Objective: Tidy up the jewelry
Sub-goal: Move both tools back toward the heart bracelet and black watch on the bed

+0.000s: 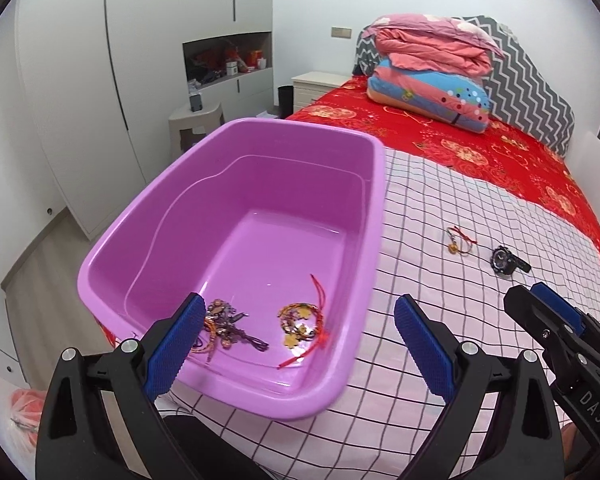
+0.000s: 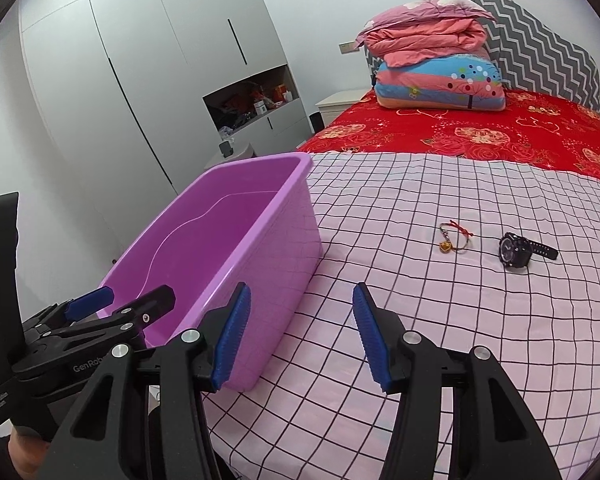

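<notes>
- Bedroom bed [image 2: 440, 320] hosting a purple tub [image 1: 236, 240], two bracelets [image 1: 260, 328] lying inside.
- Red-string bracelet [image 2: 454, 238] and watch [image 2: 518, 254] awaiting collection.
- Left gripper [image 1: 296, 340] and right gripper [image 2: 300, 340] hovering, jaws spread, empty.

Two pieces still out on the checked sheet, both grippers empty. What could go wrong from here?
1. The thin red-cord bracelet with a gold charm lies flat on the soft pink checked sheet; the fingers may pinch fabric instead.
2. The purple plastic tub sits near the bed's edge; a nudge could tip it.
3. The black wristwatch may slip.
</notes>
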Tool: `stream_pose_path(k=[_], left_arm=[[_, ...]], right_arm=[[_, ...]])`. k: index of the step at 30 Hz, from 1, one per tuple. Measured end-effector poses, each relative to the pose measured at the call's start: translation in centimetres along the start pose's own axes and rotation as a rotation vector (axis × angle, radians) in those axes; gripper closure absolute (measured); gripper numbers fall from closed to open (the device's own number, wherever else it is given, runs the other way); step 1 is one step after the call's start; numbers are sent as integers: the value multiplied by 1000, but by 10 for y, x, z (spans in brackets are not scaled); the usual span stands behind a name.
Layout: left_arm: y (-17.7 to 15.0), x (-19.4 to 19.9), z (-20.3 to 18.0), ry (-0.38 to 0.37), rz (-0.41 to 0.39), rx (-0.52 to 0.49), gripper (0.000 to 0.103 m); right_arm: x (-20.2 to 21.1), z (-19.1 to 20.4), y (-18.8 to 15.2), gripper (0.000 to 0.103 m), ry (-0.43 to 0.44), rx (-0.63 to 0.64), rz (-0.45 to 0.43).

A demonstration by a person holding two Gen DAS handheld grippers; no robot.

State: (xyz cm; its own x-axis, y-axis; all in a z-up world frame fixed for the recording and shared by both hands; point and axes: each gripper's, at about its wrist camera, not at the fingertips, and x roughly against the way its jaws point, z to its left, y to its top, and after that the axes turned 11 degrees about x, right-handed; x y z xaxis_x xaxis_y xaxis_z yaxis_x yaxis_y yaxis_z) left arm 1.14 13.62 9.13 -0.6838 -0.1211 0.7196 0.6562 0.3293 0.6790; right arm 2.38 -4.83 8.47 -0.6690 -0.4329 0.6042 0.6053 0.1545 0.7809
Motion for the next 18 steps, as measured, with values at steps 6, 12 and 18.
stream_pose_path(k=[6, 12, 18], left_arm=[[-4, 4, -20, -30, 7, -27, 9], [-8, 2, -40, -45, 16, -51, 9], [-11, 1, -53, -61, 23, -65, 9]], right_arm=[[15, -16, -7, 50, -24, -34, -18], [29, -33, -14, 50, -47, -63, -31], [37, -45, -23, 50, -68, -86, -33]])
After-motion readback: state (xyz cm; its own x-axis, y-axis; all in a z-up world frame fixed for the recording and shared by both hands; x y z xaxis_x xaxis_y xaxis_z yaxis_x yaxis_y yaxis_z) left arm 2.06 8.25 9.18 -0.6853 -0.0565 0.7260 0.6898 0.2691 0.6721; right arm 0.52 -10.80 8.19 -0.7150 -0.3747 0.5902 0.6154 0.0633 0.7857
